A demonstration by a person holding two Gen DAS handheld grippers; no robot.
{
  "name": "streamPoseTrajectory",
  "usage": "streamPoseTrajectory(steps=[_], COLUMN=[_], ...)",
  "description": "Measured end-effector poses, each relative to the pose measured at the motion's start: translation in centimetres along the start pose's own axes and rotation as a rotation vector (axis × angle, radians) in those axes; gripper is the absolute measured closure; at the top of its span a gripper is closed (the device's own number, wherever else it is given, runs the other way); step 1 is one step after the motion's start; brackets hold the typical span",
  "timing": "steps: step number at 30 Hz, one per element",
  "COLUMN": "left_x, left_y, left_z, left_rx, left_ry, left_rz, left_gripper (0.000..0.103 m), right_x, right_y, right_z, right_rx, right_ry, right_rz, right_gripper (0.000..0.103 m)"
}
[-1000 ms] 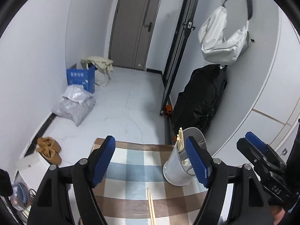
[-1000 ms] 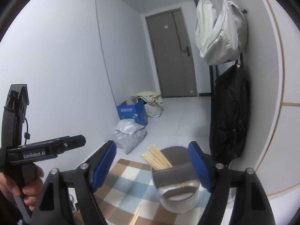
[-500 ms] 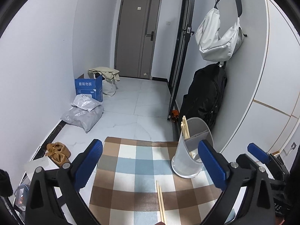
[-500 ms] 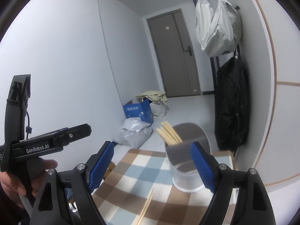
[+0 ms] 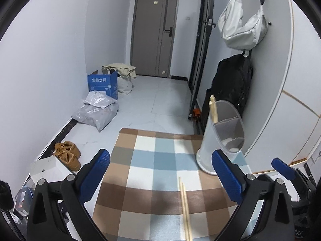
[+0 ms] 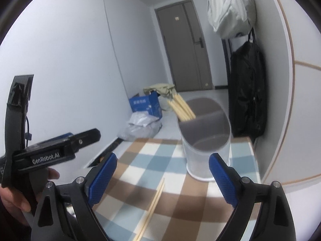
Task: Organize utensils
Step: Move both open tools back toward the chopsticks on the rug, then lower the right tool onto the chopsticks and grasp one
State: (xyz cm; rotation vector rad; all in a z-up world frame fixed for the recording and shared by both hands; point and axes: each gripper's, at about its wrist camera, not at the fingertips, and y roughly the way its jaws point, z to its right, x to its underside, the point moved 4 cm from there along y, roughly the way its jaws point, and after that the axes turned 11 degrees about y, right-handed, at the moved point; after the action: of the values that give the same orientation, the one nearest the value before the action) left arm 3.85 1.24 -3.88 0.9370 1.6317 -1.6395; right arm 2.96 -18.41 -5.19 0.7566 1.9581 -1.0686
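The left gripper (image 5: 160, 172) has its blue jaws spread wide and nothing is between them; they have just been opening. The right gripper (image 6: 162, 175) is also wide apart and empty, its jaws opening further just now. Both hang above a checked cloth (image 5: 144, 166).

A pair of chopsticks (image 5: 185, 206) lies flat on this cloth, the two sticks side by side and touching. Their long axis runs from the near edge toward the utensil holder (image 5: 222, 138) — the far tips point at it but stay apart from it. The near ends are cut off by the bottom of both views.

The holder stands upright near the far right corner of the cloth. More chopsticks (image 6: 181, 107) lean in its left compartment — their lower parts are hidden behind the divider.
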Motion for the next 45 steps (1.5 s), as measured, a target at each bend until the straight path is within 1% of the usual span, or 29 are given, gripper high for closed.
streamPoseTrajectory(steps=[2, 5, 8, 11, 14, 16, 19, 21, 22, 23, 25, 27, 29, 30, 32, 36, 37, 39, 40, 42, 45], left_x=[0.5, 1.2, 1.6, 1.9, 2.2, 2.4, 2.8, 3.0, 3.1, 3.2, 3.2, 3.2, 3.3, 3.3, 3.4, 3.6, 3.6, 3.6, 3.6, 3.6, 3.6], left_y=[0.4, 1.3, 2.0, 2.7, 3.1, 3.4, 3.6, 3.9, 4.0, 4.0, 4.2, 4.3, 4.4, 4.5, 4.5, 4.4, 4.4, 4.3, 4.3, 4.3, 4.4], left_z=[-0.3, -0.8, -1.4, -2.3, -3.4, -3.9, -4.8, -5.4, -5.7, -6.0, -6.4, -6.9, -7.3, -7.4, -7.8, -8.4, -8.5, -8.7, -8.9, -9.1, -9.5], left_rx=[-0.011, -0.025, -0.009, -0.013, -0.016, -0.019, -0.023, -0.029, -0.028, -0.027, -0.03, -0.029, -0.023, -0.019, -0.009, 0.006, 0.009, 0.01, 0.011, 0.017, 0.024], left_ry=[0.006, 0.014, 0.004, -0.015, -0.045, -0.057, -0.077, -0.09, -0.097, -0.105, -0.117, -0.128, -0.14, -0.145, -0.163, -0.191, -0.197, -0.208, -0.212, -0.225, -0.25], left_rz=[-0.016, -0.061, -0.09, -0.122, -0.143, -0.16, -0.174, -0.185, -0.192, -0.198, -0.201, -0.203, -0.21, -0.213, -0.219, -0.229, -0.23, -0.233, -0.235, -0.24, -0.244], left_gripper=[0.004, 0.004, 0.004, 0.004, 0.004, 0.004, 0.004, 0.004, 0.004, 0.004, 0.004, 0.004, 0.004, 0.004, 0.004, 0.004, 0.004, 0.004, 0.004, 0.004, 0.004], right_x=[1.0, 2.2, 3.5, 4.6, 5.3, 6.0, 6.8, 7.2, 7.4, 7.5, 7.8, 8.0, 8.2, 8.3, 8.4, 9.2, 9.0, 8.9, 8.9, 9.1, 9.0], right_y=[0.9, 2.3, 3.9, 5.4, 6.9, 8.0, 9.4, 10.1, 10.5, 10.8, 11.6, 12.3, 13.0, 13.3, 13.9, 15.3, 15.4, 15.5, 15.5, 15.6, 15.8], right_z=[0.3, 0.7, 0.7, 0.7, 0.8, 0.9, 1.2, 1.3, 1.3, 1.3, 1.3, 1.1, 1.0, 0.9, 0.5, 0.1, 0.1, 0.1, 0.1, 0.2, 0.0], right_rx=[0.018, 0.035, 0.06, 0.09, 0.099, 0.118, 0.143, 0.151, 0.152, 0.155, 0.171, 0.18, 0.191, 0.193, 0.198, 0.244, 0.251, 0.275, 0.29, 0.308, 0.324], right_ry=[0.002, 0.015, -0.009, -0.029, -0.024, -0.02, -0.012, -0.007, -0.001, 0.001, -0.01, -0.02, -0.03, -0.033, -0.047, -0.093, -0.094, -0.105, -0.109, -0.121, -0.14], right_rz=[-0.039, -0.109, -0.181, -0.235, -0.291, -0.337, -0.389, -0.417, -0.43, -0.441, -0.473, -0.499, -0.523, -0.531, -0.547, -0.597, -0.585, -0.594, -0.604, -0.619, -0.631], right_gripper=[0.009, 0.009, 0.01, 0.012, 0.019, 0.03, 0.039, 0.042, 0.049, 0.052, 0.063, 0.069, 0.072, 0.076, 0.078, 0.08, 0.08, 0.082, 0.085, 0.088, 0.088])
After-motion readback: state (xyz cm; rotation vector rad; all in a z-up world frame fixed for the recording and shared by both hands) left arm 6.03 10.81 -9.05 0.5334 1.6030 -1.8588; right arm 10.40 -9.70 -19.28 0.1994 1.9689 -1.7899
